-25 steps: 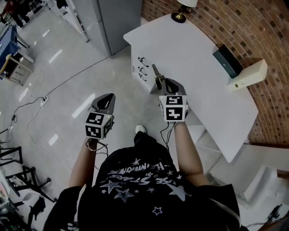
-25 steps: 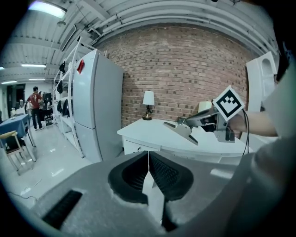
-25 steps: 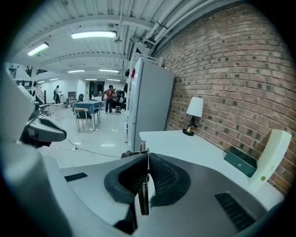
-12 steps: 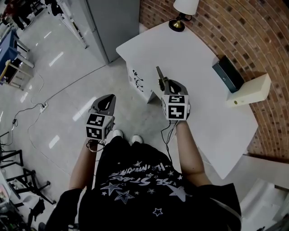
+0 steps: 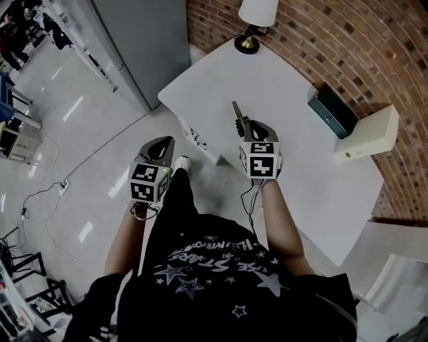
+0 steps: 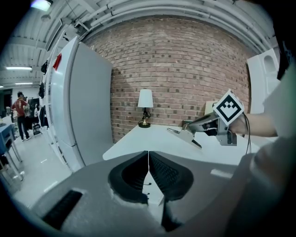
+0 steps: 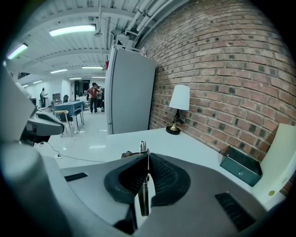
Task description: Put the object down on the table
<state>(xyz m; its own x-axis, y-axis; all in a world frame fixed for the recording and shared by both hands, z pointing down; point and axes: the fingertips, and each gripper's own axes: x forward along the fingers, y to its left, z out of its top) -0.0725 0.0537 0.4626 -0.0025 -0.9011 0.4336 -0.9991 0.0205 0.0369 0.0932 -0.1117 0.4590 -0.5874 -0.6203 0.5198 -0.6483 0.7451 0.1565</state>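
1. Head view, from above: the right gripper (image 5: 253, 127) is out over the near edge of the white table (image 5: 301, 167), with a slim metal object (image 5: 235, 113) sticking forward past its tip. The left gripper (image 5: 159, 148) hangs over the shiny floor (image 5: 80, 133), well apart from the table.
2. Only this view lays out the whole tabletop. A lamp (image 5: 253, 20) stands at the far end, and a dark green box (image 5: 329, 111) and a cream box (image 5: 364, 133) sit by the brick wall (image 5: 374, 53).
3. Right gripper view gives what the overhead hides: the jaws are pinched on the metal object, which runs as a thin strip between the pads and pokes out ahead of them. The tabletop lies below it.
4. Left gripper view shows its own jaws pressed together with nothing between them.
5. That same view catches the right gripper side-on, so the object reads as a flat silvery piece with a dark end, angled down toward the tabletop and seemingly lifted off it.
6. A tall grey fridge (image 5: 147, 40) stands left of the table.
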